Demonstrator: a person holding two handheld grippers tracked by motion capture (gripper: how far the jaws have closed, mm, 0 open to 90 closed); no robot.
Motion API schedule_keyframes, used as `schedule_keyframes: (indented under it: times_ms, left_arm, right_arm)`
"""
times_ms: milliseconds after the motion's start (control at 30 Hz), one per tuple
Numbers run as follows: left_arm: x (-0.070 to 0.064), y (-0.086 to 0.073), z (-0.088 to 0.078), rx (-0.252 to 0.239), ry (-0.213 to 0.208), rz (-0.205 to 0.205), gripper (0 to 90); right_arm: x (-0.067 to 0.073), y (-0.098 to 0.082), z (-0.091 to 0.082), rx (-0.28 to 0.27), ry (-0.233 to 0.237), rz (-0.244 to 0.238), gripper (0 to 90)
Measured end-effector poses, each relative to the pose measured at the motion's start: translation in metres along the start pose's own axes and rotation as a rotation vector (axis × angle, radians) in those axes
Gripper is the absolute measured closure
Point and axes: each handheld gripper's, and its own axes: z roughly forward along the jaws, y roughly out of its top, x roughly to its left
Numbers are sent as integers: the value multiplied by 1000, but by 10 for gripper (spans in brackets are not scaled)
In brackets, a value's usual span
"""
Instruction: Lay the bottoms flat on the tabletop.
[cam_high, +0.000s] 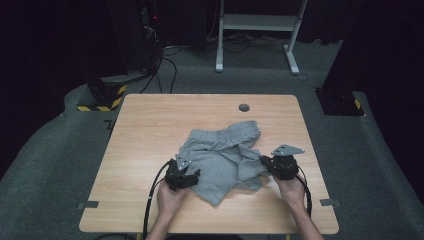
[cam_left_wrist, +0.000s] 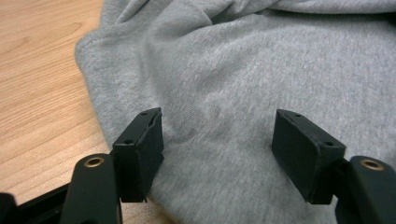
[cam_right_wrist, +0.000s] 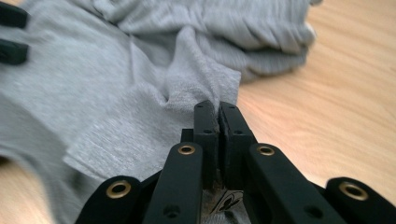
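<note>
Shorts (cam_high: 222, 157) pinched at the hem by the clenched right gripper (cam_right_wrist: 218, 116); the left gripper (cam_left_wrist: 217, 140) stands released above the cloth and needs a firm bite before lifting.

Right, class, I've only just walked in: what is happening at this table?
A person seated at a wooden table is handling a crumpled pair of grey shorts with a hand-held tool in each hand. The right tool has its jaws shut on a fold at the edge of the fabric. The left tool is at the other side, its jaws open over the cloth and not gripping. The shorts lie rumpled, not yet flat or folded.
</note>
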Motion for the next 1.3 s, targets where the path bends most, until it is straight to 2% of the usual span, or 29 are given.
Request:
schedule_keyframes:
  times_ms: [100, 167, 300, 367, 467, 600, 667, 733, 800, 867, 1000, 1067, 1133, 1167, 1300]
  left_arm:
    - [0, 0, 0, 0, 1, 1, 340]
    - [0, 0, 0, 0, 2, 2, 340]
    - [0, 0, 0, 0, 2, 3, 339]
    - [0, 0, 0, 1, 2, 6, 338]
    - [0, 0, 0, 1, 2, 6, 337]
    - [-1, 0, -1, -3, 2, 7, 336]
    - [-4, -1, -2, -6, 17, 36, 345]
    - [-9, 0, -7, 0, 25, 90, 372]
    - [-12, 1, -16, -1, -6, 101, 365]
    - [-15, 2, -27, -22, -57, 83, 366]
    - [-28, -5, -46, -14, -157, 71, 365]
    - [-37, -14, -53, -2, -161, 90, 365]
    - [-44, -22, -61, 5, -147, 122, 367]
    - [-46, -24, -64, 8, -145, 121, 369]
    - [-41, -29, -64, 37, -124, 115, 383]
  right_arm:
    - [-4, -7, 2, 21, -15, 14, 865]
    - [-7, -11, 5, 37, -7, 32, 841]
    - [-3, -17, 12, 62, -4, 32, 690]
    - [1, -16, 10, 38, -12, 24, 642]
    - [10, -13, 6, -10, -4, 11, 624]
    - [24, -7, 10, -10, 16, -46, 625]
    - [27, -7, 16, 8, 29, -52, 632]
    - [29, -8, 22, 23, 35, -46, 639]
    - [29, -10, 26, 27, 42, -40, 643]
    - [31, -11, 29, 34, 48, -32, 644]
    - [31, -13, 34, 39, 58, -24, 635]
    - [31, -15, 36, 44, 58, -24, 624]
    - [31, -17, 39, 49, 55, -17, 623]
    - [31, -18, 40, 52, 51, -19, 623]
    - [32, -19, 43, 56, 48, -27, 624]
